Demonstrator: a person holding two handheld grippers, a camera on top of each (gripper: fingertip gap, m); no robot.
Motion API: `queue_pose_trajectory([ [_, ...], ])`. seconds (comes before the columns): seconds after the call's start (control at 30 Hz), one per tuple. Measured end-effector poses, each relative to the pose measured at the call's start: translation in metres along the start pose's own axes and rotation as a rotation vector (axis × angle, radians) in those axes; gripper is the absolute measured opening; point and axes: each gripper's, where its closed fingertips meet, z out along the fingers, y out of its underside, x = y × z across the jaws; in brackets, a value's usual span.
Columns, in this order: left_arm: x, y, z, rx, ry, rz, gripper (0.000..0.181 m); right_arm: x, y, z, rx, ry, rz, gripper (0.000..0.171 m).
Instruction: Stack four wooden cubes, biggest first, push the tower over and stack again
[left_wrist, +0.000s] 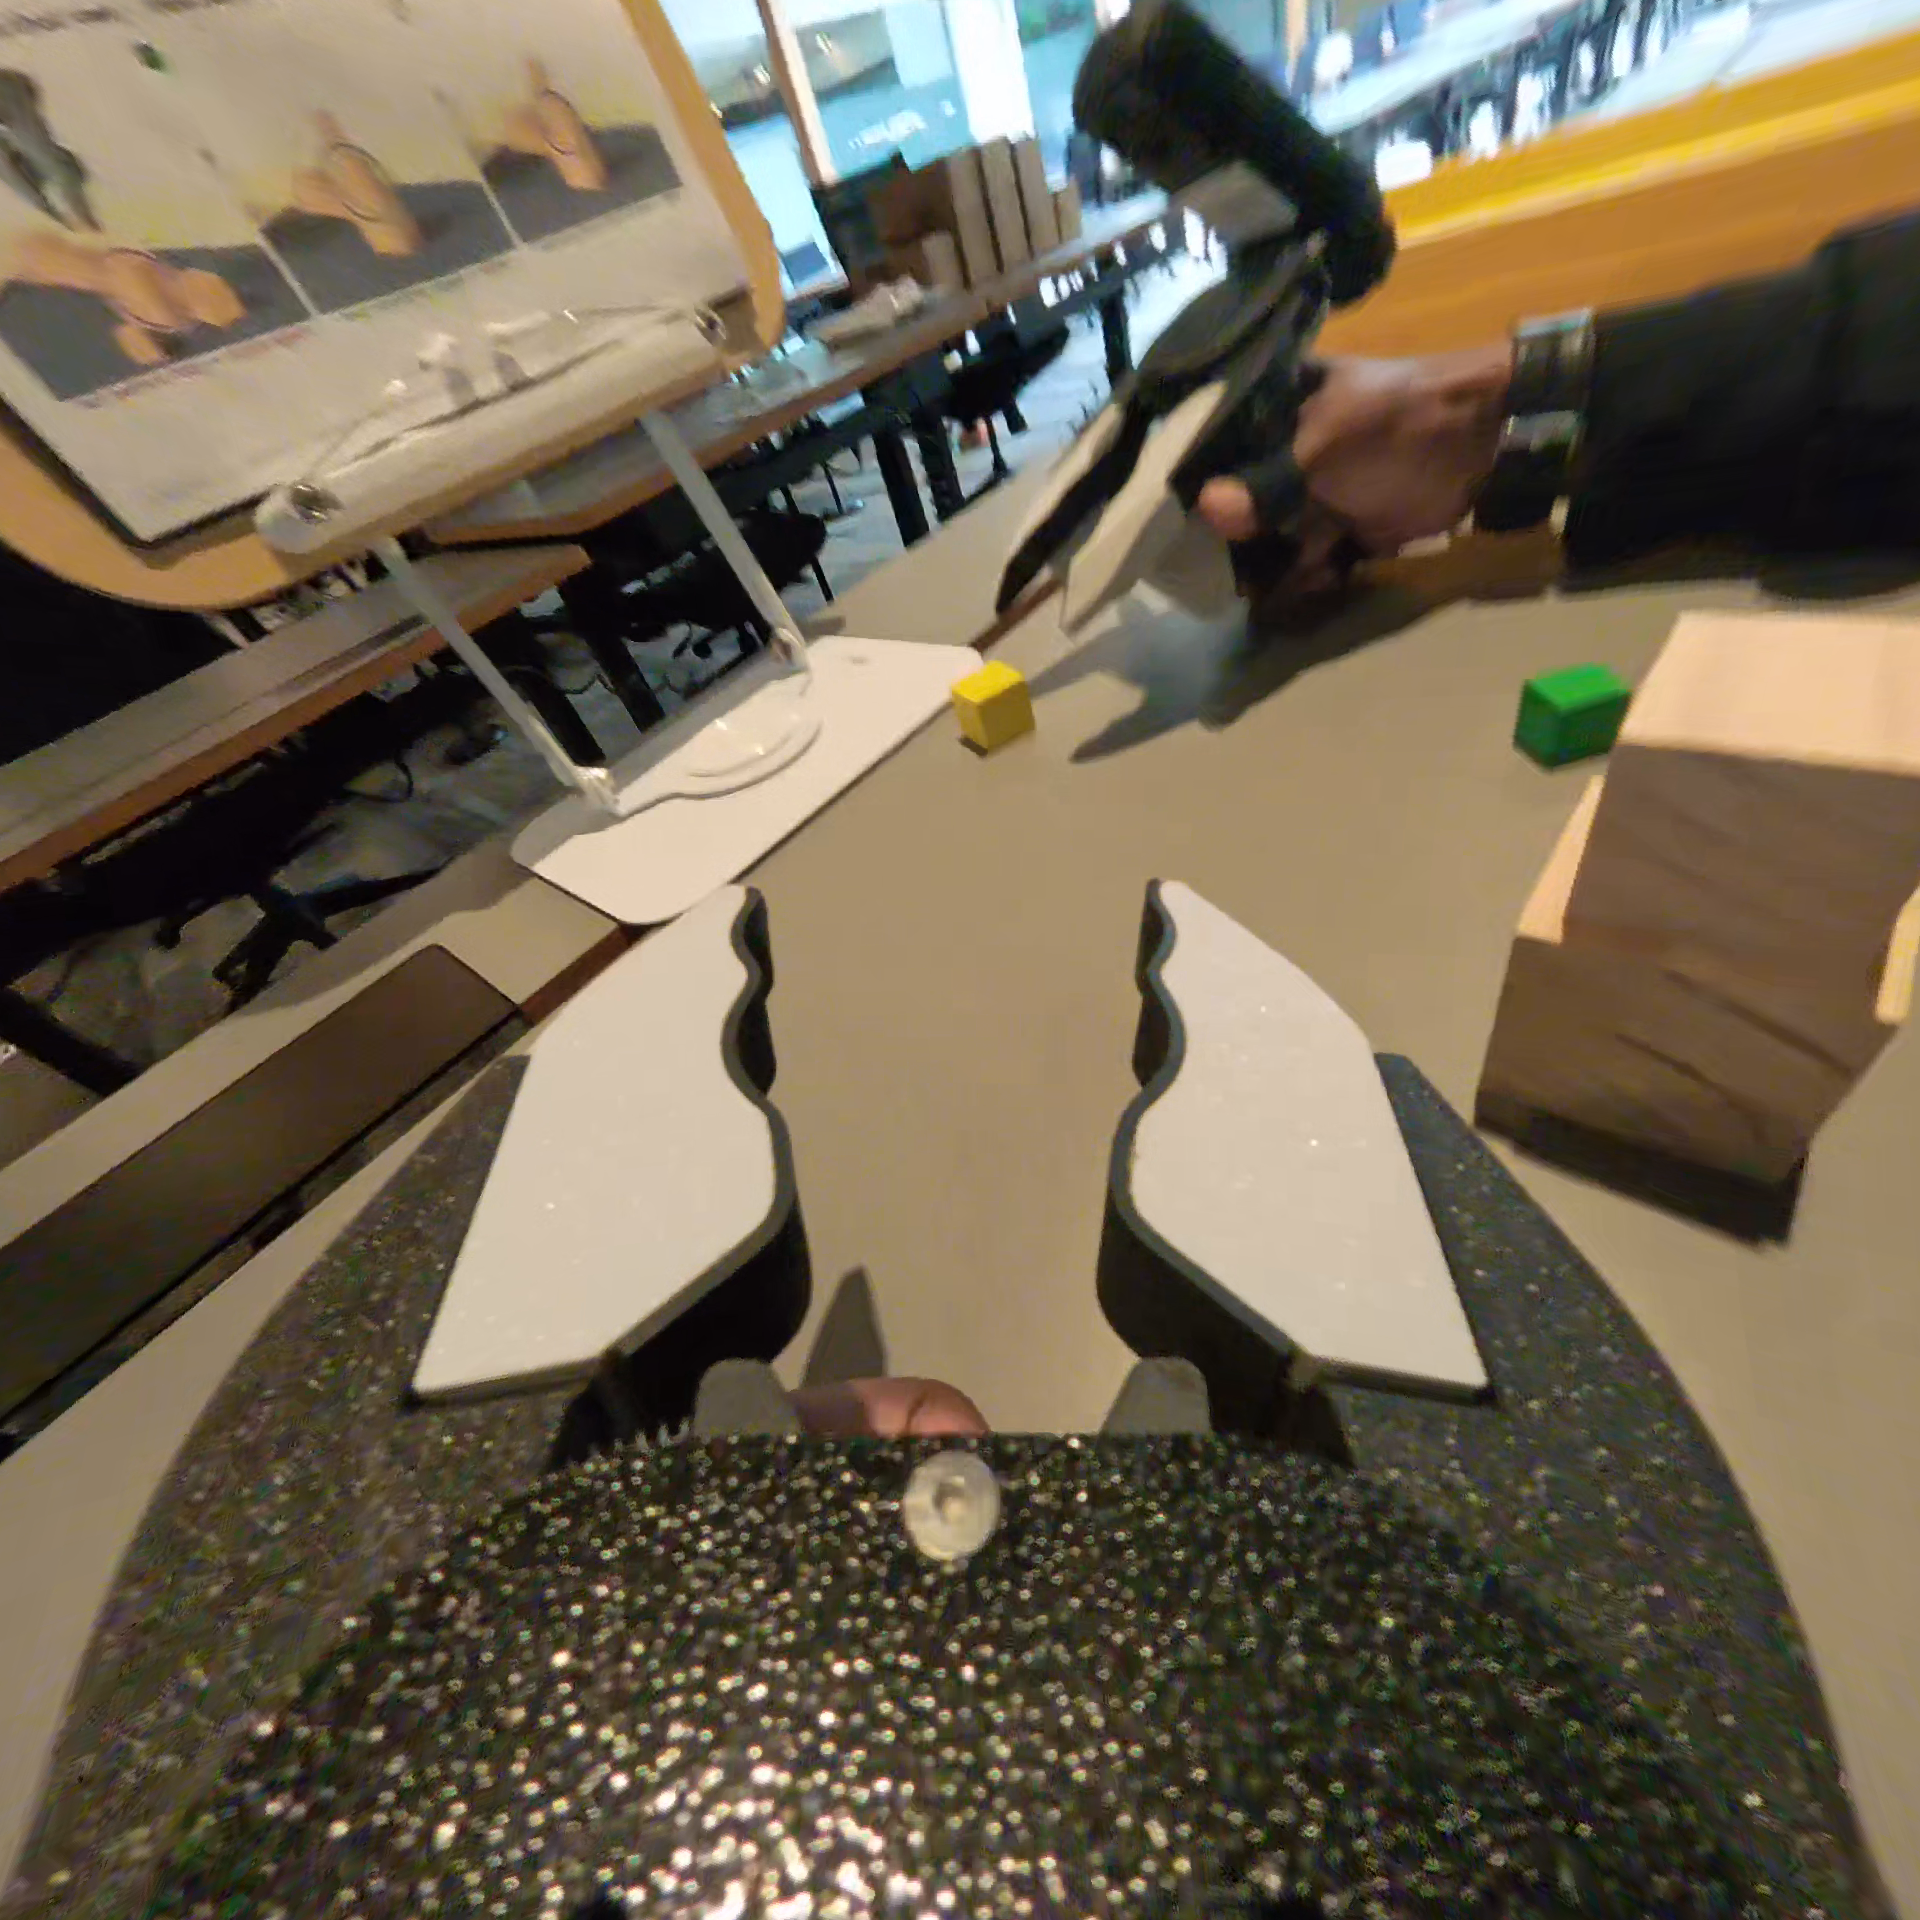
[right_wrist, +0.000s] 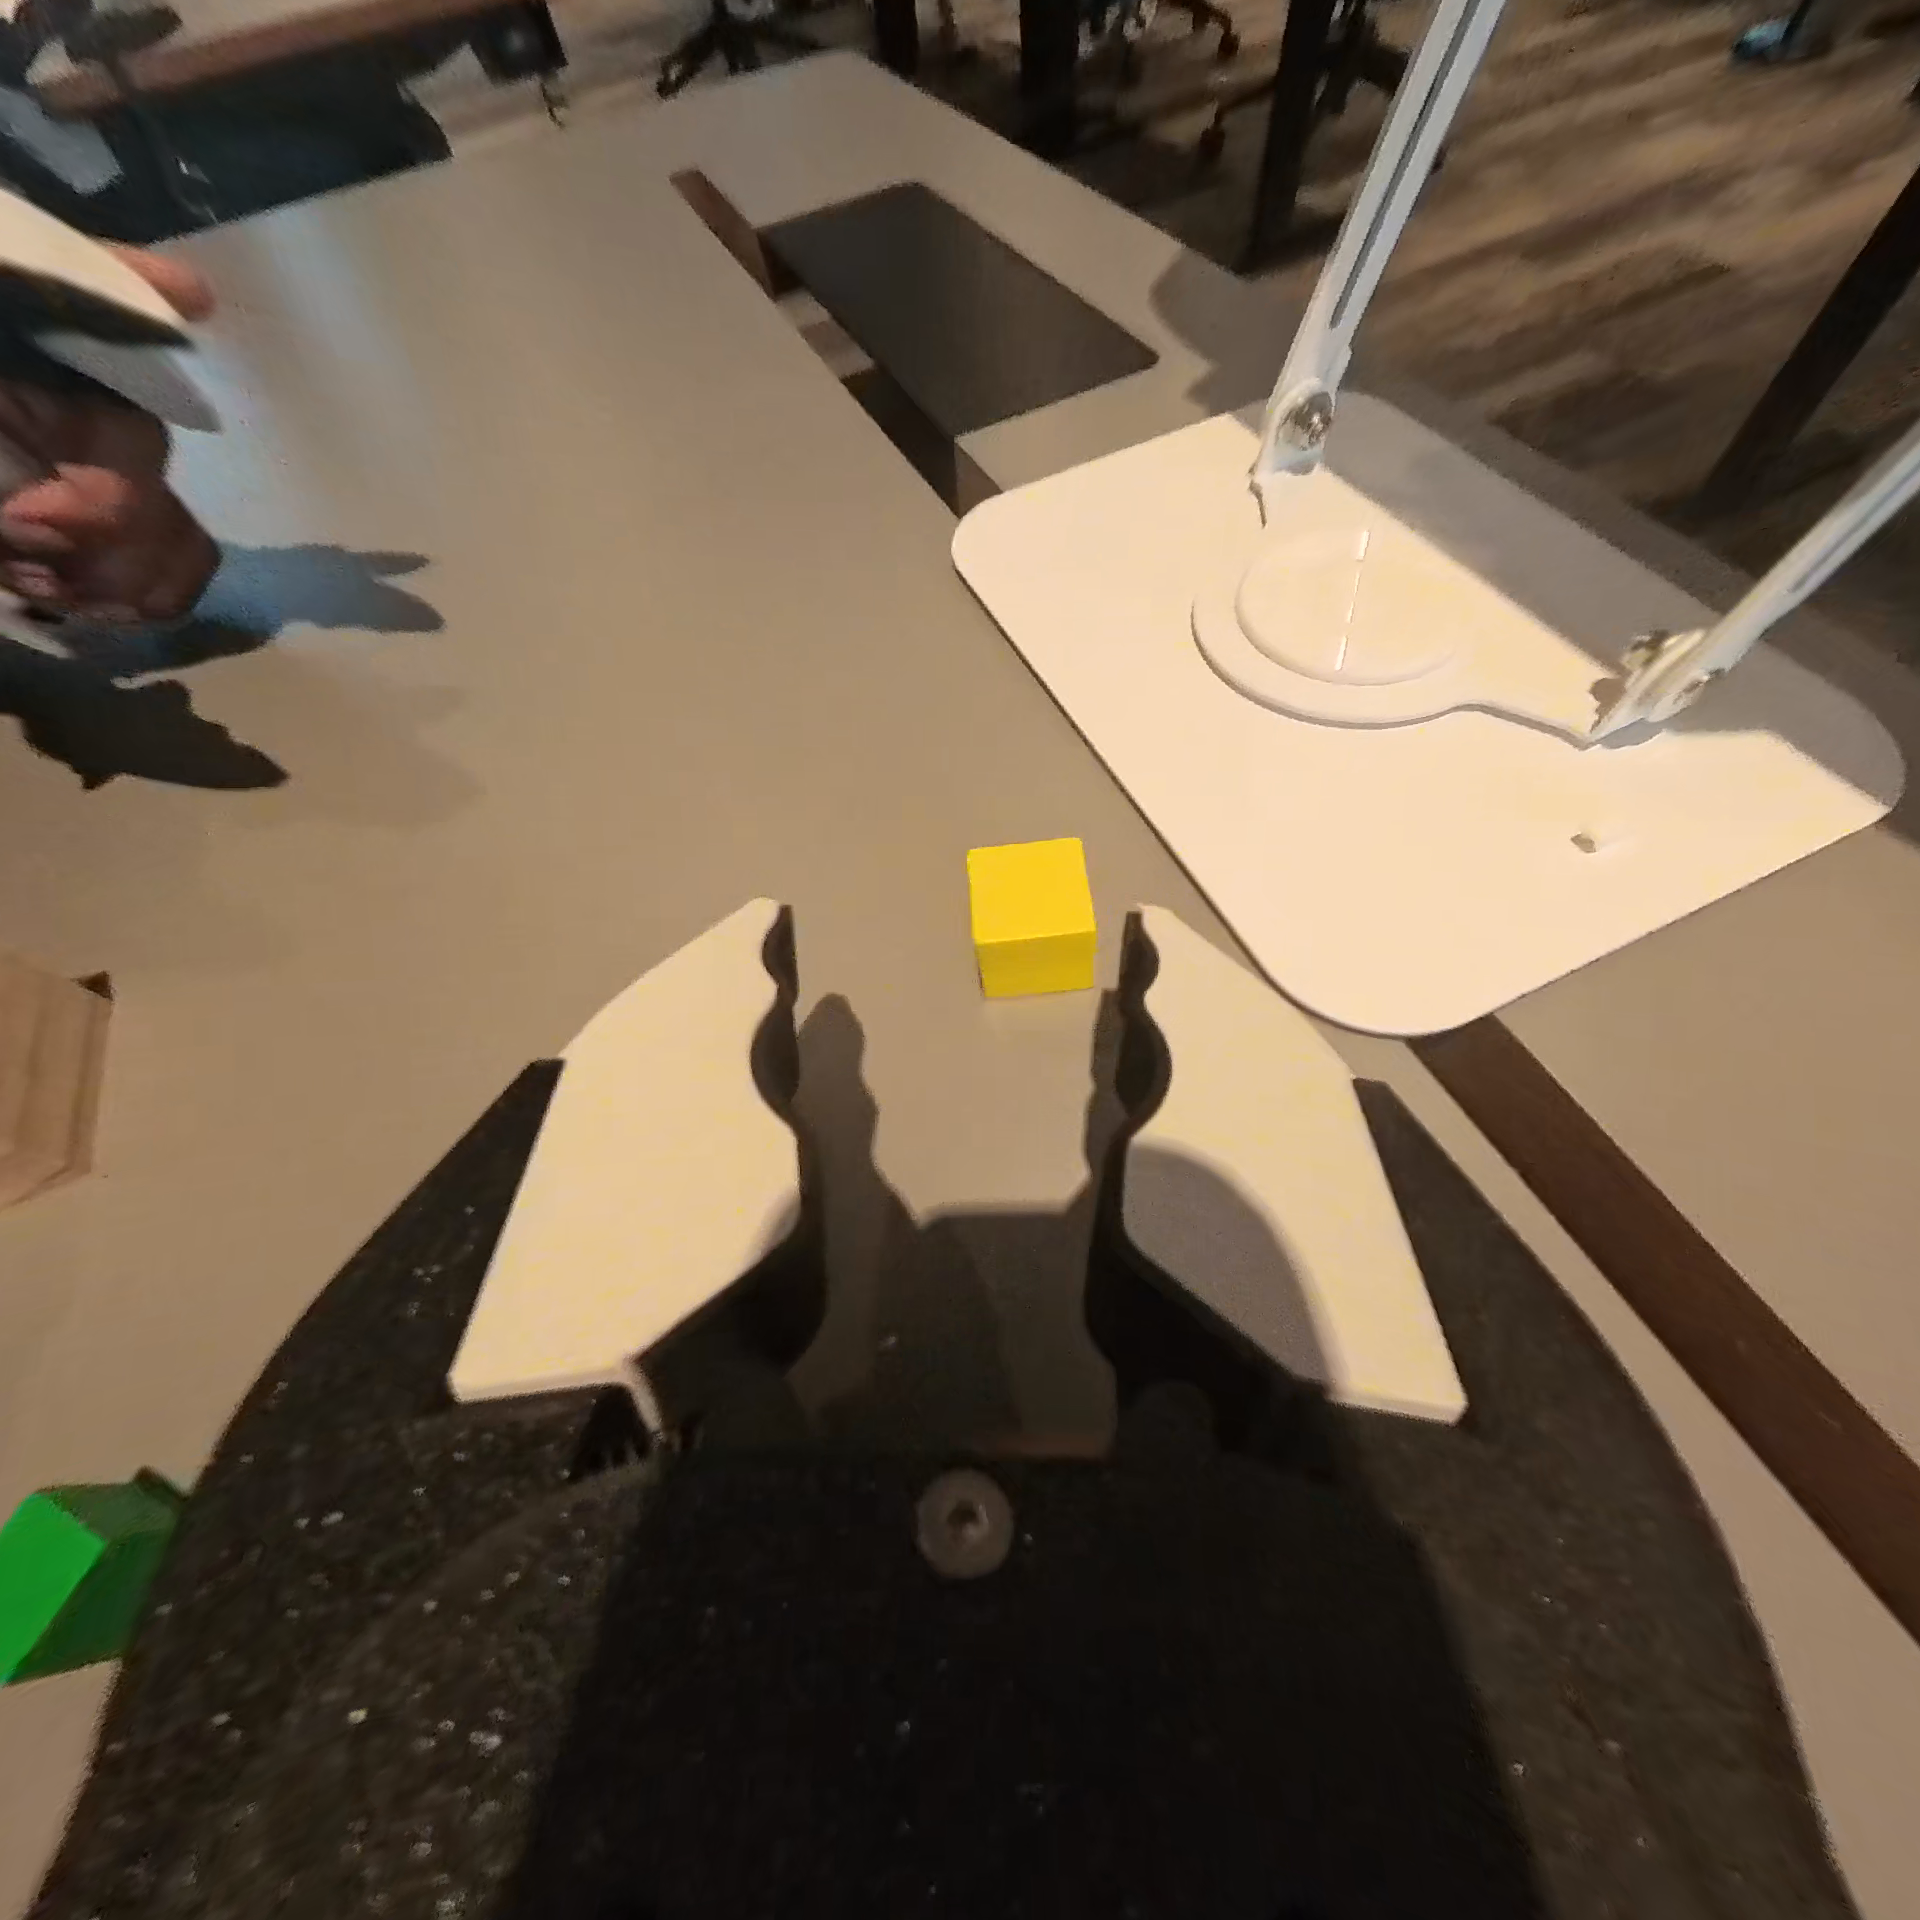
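1. Left wrist view: your left gripper (left_wrist: 951, 914) hangs over the grey table (left_wrist: 1039, 831), jaws spread and empty. To its right, two plain wooden cubes (left_wrist: 1725, 914) are stacked, the upper one sitting askew. Well beyond lie the yellow cube (left_wrist: 992, 704) and green cube (left_wrist: 1567, 713), apart from each other. Your right hand (left_wrist: 1382, 447) holds the other gripper above the yellow cube.
2. Right wrist view: your right gripper (right_wrist: 956, 914) is spread wide, holding nothing. The yellow cube (right_wrist: 1031, 914) rests just past its fingertips, nearer the right one, beside the white lamp base (right_wrist: 1403, 831). The green cube (right_wrist: 73, 1569) sits at lower left.
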Motion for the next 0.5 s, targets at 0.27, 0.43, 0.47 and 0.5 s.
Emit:
queue_pose_trajectory([
  [0.27,-0.004,-0.014,0.003,0.112,-0.037,-0.078,0.059,0.013,0.016,0.024,-0.193,-0.014,0.045,0.054],
  [0.43,-0.003,-0.014,0.004,0.107,-0.032,-0.075,0.057,0.019,0.026,0.030,-0.274,0.076,-0.005,0.038],
  [0.47,-0.003,-0.014,0.004,0.106,-0.031,-0.076,0.057,0.020,0.027,0.031,-0.284,0.095,-0.017,0.028],
  [0.5,-0.002,-0.013,0.004,0.105,-0.029,-0.077,0.057,0.020,0.027,0.032,-0.287,0.113,-0.029,0.028],
])
